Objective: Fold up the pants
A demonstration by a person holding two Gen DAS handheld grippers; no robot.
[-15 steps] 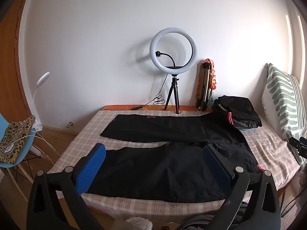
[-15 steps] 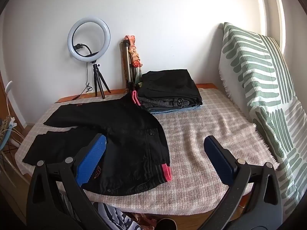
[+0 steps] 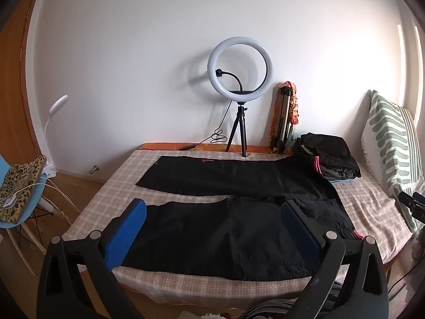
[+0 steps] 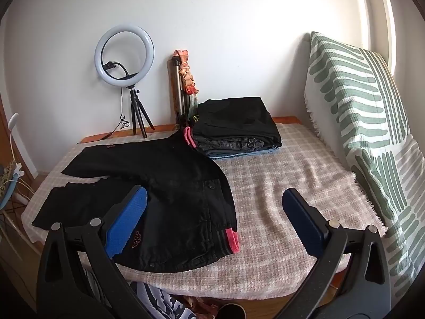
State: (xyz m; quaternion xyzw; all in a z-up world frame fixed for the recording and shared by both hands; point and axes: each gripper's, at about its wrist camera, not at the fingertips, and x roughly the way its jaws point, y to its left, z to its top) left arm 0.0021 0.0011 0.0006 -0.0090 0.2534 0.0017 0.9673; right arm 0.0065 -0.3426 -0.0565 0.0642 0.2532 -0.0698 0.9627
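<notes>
Black pants [image 3: 225,226] lie spread flat on the checked blanket [image 3: 111,194], legs pointing left and apart, waistband with pink trim at the right. They also show in the right wrist view [image 4: 172,199]. My left gripper [image 3: 212,228] is open and empty, held above the near leg. My right gripper [image 4: 215,223] is open and empty, near the waistband, its left blue pad [image 4: 127,223] over the hip.
A stack of folded clothes [image 4: 236,127] sits at the back right. A ring light on a tripod [image 3: 240,90] and a folded tripod [image 3: 285,117] stand by the wall. A green striped pillow [image 4: 366,133] leans at the right. A blue chair [image 3: 18,186] stands left of the bed.
Both grippers have shifted only slightly; the views are nearly the same. The pants have not moved.
</notes>
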